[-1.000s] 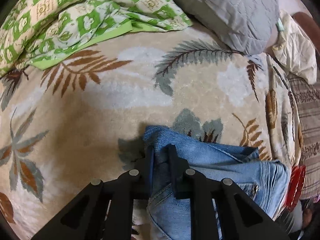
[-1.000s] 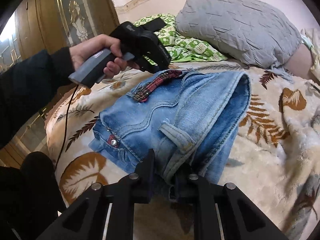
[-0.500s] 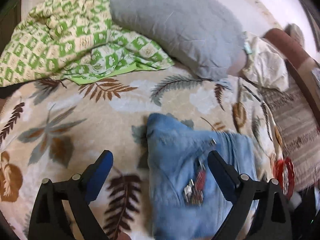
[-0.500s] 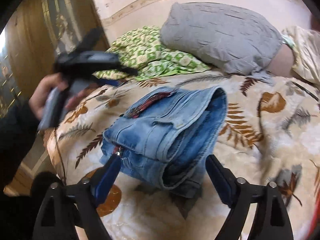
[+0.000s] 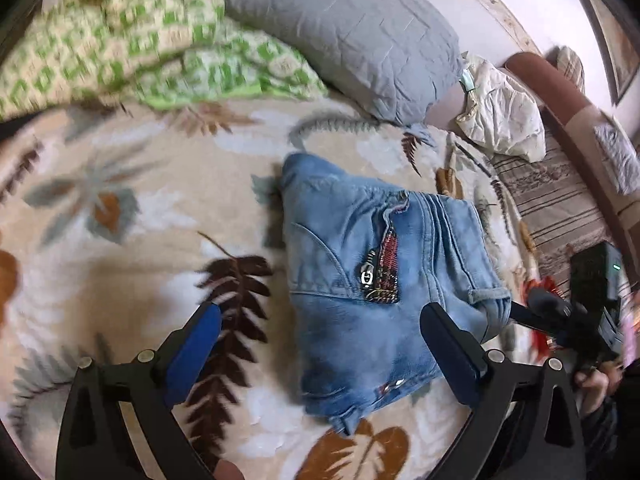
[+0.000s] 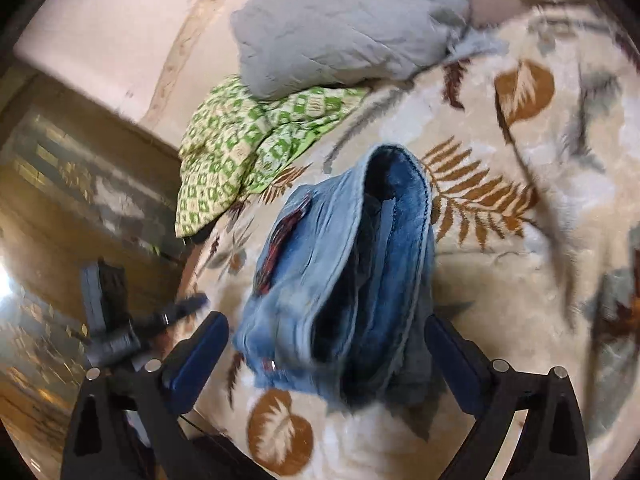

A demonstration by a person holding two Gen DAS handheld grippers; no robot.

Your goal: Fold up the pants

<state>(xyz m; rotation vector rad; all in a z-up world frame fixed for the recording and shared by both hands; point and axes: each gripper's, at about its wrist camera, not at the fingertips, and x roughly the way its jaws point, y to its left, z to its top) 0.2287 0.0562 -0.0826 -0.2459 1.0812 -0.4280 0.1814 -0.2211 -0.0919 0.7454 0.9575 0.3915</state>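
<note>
Folded blue jeans lie on the leaf-print blanket, zipper and red lining facing up. My left gripper hovers over their near edge. Its jaws are opening wide, with the jeans below them and the pads touching nothing. In the right wrist view the jeans show their layered folded edge. My right gripper is over that end, rolled to one side. Its jaws are opening too, clear of the denim. Each gripper shows in the other's view: the right gripper and the left gripper.
A grey pillow and a green patterned cloth lie at the head of the bed. A cream cloth and a striped cover are at the right. A wooden wardrobe stands past the bed's left edge.
Both grippers were shut on the jeans' edges and have let go and opened wide. Both pulled back and up, and the right wrist view has rolled. The jeans now lie folded.
</note>
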